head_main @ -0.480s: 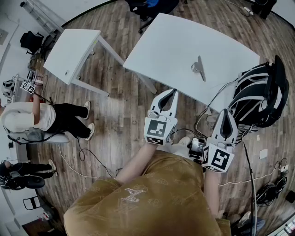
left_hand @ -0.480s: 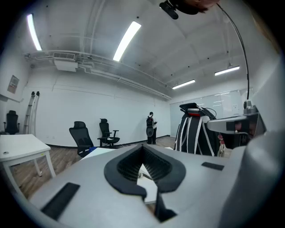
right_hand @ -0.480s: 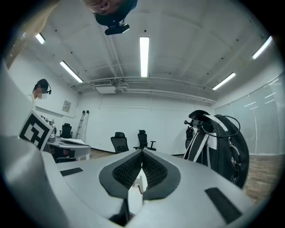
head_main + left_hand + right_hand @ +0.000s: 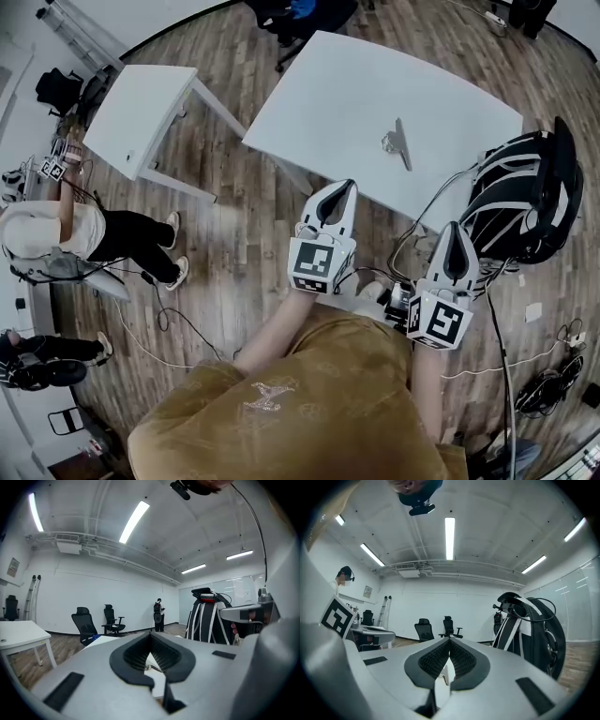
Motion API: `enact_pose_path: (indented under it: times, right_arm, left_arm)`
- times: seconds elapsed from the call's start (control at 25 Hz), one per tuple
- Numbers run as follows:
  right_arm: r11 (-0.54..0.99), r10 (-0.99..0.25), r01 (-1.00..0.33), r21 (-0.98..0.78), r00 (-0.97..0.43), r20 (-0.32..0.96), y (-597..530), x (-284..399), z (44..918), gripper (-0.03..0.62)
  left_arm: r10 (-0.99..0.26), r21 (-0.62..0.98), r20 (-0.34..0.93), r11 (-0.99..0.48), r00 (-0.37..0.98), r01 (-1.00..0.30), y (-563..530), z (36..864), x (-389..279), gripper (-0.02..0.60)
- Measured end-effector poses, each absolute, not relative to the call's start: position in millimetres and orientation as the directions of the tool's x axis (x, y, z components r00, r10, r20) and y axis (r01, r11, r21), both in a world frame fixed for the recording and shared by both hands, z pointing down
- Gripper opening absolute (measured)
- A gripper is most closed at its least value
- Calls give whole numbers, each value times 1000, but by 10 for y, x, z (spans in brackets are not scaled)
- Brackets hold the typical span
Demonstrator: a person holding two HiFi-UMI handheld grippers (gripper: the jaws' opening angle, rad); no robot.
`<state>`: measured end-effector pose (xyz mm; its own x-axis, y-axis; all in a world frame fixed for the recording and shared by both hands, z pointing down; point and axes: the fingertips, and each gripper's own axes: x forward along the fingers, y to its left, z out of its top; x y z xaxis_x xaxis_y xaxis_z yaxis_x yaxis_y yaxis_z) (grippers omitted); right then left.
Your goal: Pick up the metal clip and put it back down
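The metal clip lies flat on the white table, toward its near right part, with nothing touching it. My left gripper is held over the floor just short of the table's near edge, jaws shut and empty, well left and short of the clip. My right gripper hangs lower right, also short of the table, shut with nothing in it. In the left gripper view the left gripper shows its pads meeting. The right gripper looks the same in the right gripper view.
A black-and-white bag stands beside the table's right end, close to my right gripper. A second white table is at the left. A person sits far left. Cables trail over the wooden floor.
Both grippers have edged slightly toward the table, still shut. The clip lies where it was on the table.
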<state>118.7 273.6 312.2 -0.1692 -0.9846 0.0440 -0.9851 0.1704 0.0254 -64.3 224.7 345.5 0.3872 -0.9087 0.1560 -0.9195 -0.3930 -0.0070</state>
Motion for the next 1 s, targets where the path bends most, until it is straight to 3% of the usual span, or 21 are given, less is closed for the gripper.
enact_pose_path:
  times: [0.6, 1.0]
  right_arm:
    - [99, -995, -994, 35, -98, 35, 1921, 1073, 3072, 8]
    - [116, -989, -992, 55, -111, 94, 1463, 825, 3269, 9]
  left_arm:
    - [-881, -1, 163, -450, 444, -893, 1263, 3467, -760, 6]
    - [-851, 44, 165, -498, 498, -866, 785, 3466, -814, 6]
